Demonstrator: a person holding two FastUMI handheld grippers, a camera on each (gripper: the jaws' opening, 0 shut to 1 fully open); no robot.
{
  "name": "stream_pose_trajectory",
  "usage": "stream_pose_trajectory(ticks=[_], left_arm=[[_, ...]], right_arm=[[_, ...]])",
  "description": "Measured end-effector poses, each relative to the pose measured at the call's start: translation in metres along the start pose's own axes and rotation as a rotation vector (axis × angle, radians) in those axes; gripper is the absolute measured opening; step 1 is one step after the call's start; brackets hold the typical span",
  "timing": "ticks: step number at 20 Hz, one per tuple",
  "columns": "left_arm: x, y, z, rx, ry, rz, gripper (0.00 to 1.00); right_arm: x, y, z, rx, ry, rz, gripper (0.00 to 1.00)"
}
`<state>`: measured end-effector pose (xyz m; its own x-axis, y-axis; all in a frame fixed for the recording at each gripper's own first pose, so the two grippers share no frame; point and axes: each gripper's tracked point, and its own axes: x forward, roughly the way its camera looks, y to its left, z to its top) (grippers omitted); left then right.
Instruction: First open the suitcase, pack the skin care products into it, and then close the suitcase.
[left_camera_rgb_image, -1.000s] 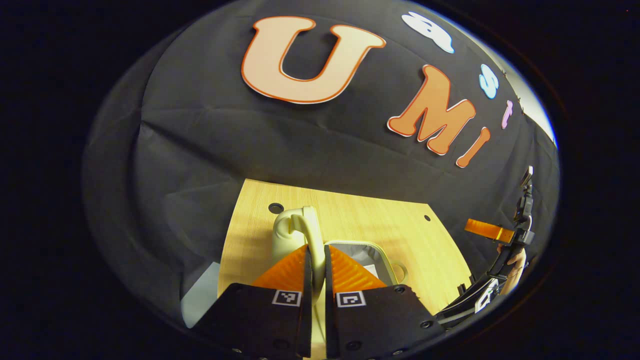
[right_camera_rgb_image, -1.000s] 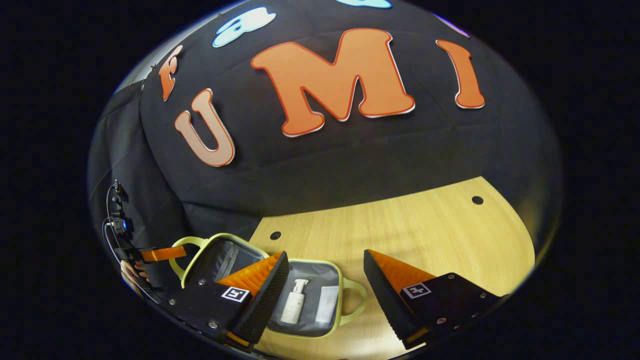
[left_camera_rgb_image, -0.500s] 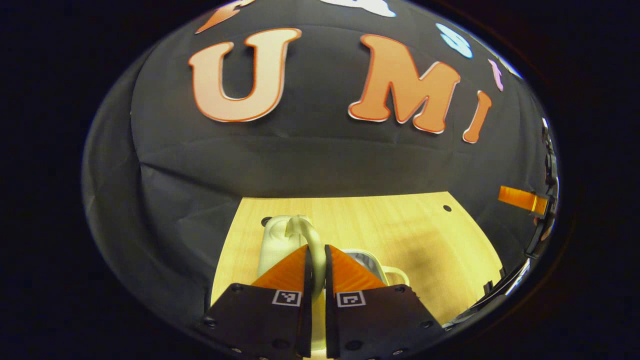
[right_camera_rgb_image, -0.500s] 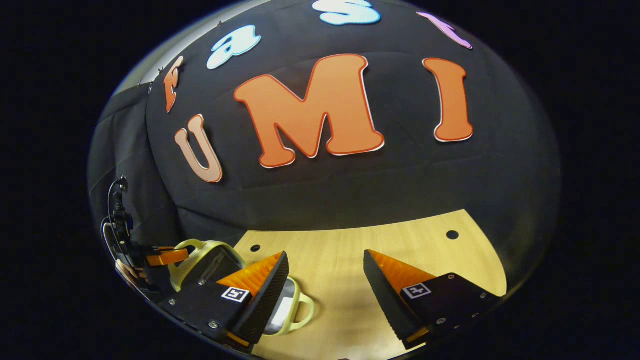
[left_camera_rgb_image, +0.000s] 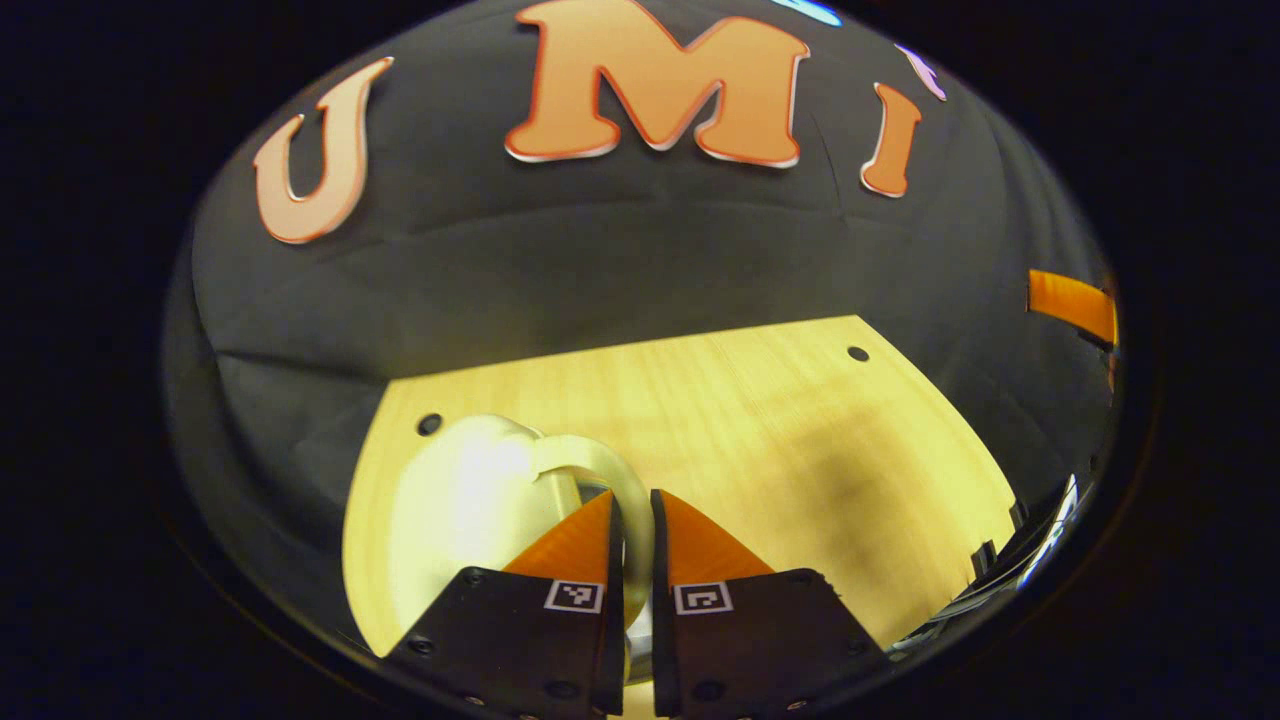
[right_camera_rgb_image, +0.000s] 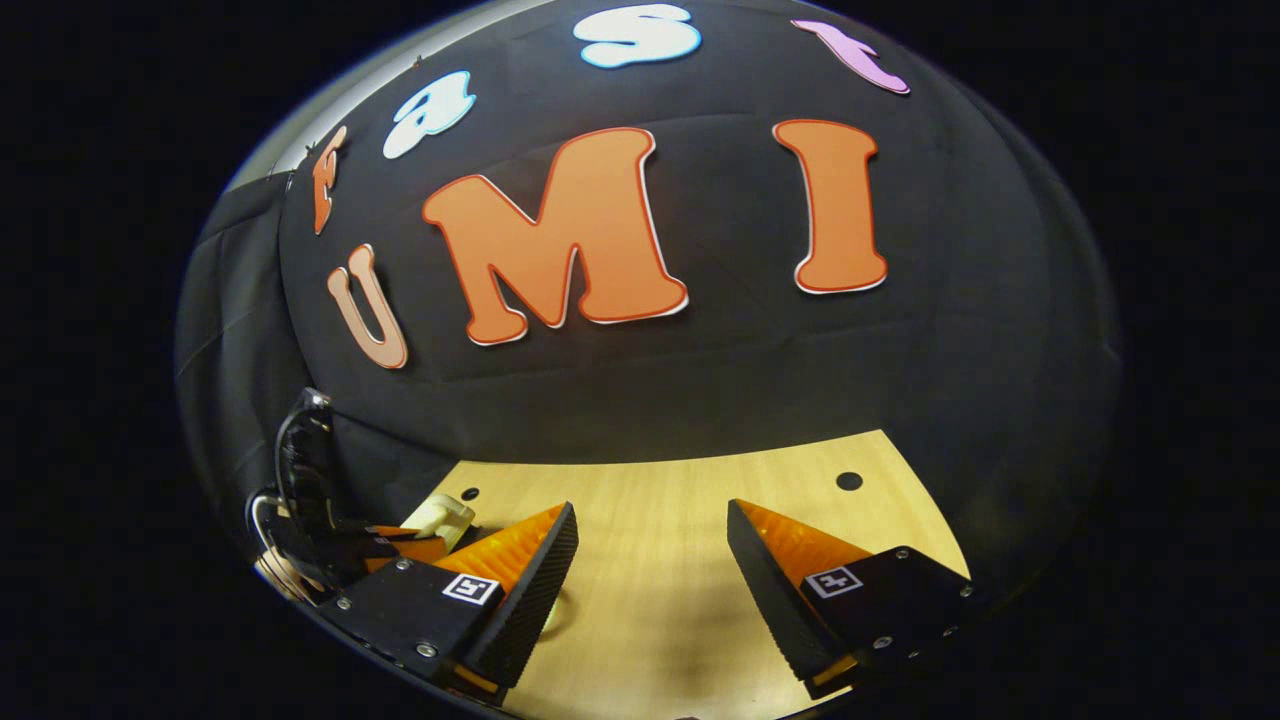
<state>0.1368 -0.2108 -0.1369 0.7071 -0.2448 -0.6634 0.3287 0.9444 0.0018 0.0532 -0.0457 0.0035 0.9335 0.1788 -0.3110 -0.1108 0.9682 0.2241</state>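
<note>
The black cloth wall stood behind a pale wooden counter with small round holes in it.

The left tongs were closed almost fully, and both fingers pressed on the thin pale handle of the suitcase. The handle loop rose between the two fingers, and the rounded cream shell of the lid lay just to the left of them, facing the camera. In the right gripper view, the right tongs were wide open and held nothing; they hovered above bare counter. To their left, the other gripper and a small part of the suitcase could be seen near the counter's corner.

The suitcase looked small and light, with a soft padded shell and a flexible handle. I judged that the handle was the good place to hold it, but because it bends, the lid could swing or slip during the lowering. A slow movement would be safer.

One second ago the suitcase was open, with the grey lining and two white skin care products visible inside. Since then the lid has come down over the lower half, so the inside was hidden and the closing seemed nearly finished. The right tongs have also turned away from the suitcase.
</note>
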Motion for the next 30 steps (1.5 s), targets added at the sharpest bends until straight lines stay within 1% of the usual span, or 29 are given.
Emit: stream_pose_trajectory(ticks=[3,6,8,10,11,12,13,15,16,17,18,19,22,23,24,28,29,30], left_arm=[[0.046,-0.032,-0.037,0.034,0.081,-0.007,0.12],[0.077,-0.051,-0.065,0.054,0.143,0.005,0.12],[0.092,-0.061,-0.07,0.065,0.16,0.017,0.12],[0.107,-0.073,-0.066,0.061,0.16,0.019,0.12],[0.089,-0.056,-0.077,0.055,0.162,0.018,0.12],[0.108,-0.07,-0.075,0.054,0.171,0.014,0.12],[0.108,-0.072,-0.076,0.055,0.181,0.012,0.12],[0.112,-0.071,-0.081,0.059,0.192,0.026,0.19],[0.112,-0.069,-0.082,0.06,0.191,0.036,0.2],[0.11,-0.071,-0.08,0.056,0.182,0.029,0.23],[0.104,-0.071,-0.075,0.059,0.167,0.019,0.29],[0.098,-0.07,-0.068,0.074,0.146,0.021,0.31],[0.082,-0.067,-0.048,0.121,0.072,0.055,1.0],[0.073,-0.064,-0.036,0.127,0.039,0.076,0.98],[0.06,-0.062,-0.021,0.128,-0.006,0.093,1.0],[0.009,-0.057,0.048,0.074,-0.211,0.148,1.0],[-0.005,-0.055,0.068,0.061,-0.27,0.171,1.0],[-0.02,-0.049,0.091,0.049,-0.35,0.21,1.0]], right_arm=[[-0.002,-0.025,-0.01,0.01,0.017,-0.037,0.95],[-0.005,-0.046,-0.015,0.005,0.022,-0.075,0.95],[-0.005,-0.054,-0.02,0.005,0.029,-0.091,0.95],[-0.004,-0.057,-0.025,0.014,0.04,-0.095,0.95],[-0.003,-0.057,-0.029,0.018,0.046,-0.095,0.95],[0.0,-0.057,-0.033,0.019,0.051,-0.093,0.95],[0.0,-0.056,-0.036,0.02,0.06,-0.09,0.95],[0.003,-0.052,-0.04,0.013,0.07,-0.084,0.95],[0.005,-0.05,-0.041,0.008,0.075,-0.08,0.95],[0.005,-0.049,-0.043,0.005,0.079,-0.076,0.95],[0.007,-0.046,-0.043,0.004,0.08,-0.073,0.95],[0.009,-0.043,-0.043,0.002,0.08,-0.068,0.95],[0.01,-0.033,-0.043,0.004,0.081,-0.05,0.96],[0.008,-0.031,-0.042,-0.003,0.075,-0.048,0.95],[0.008,-0.027,-0.041,-0.014,0.066,-0.048,0.96],[0.004,-0.015,-0.032,-0.052,0.02,-0.047,0.96],[0.002,-0.012,-0.03,-0.06,0.004,-0.049,0.96],[0.002,-0.008,-0.027,-0.069,-0.011,-0.05,0.96]])
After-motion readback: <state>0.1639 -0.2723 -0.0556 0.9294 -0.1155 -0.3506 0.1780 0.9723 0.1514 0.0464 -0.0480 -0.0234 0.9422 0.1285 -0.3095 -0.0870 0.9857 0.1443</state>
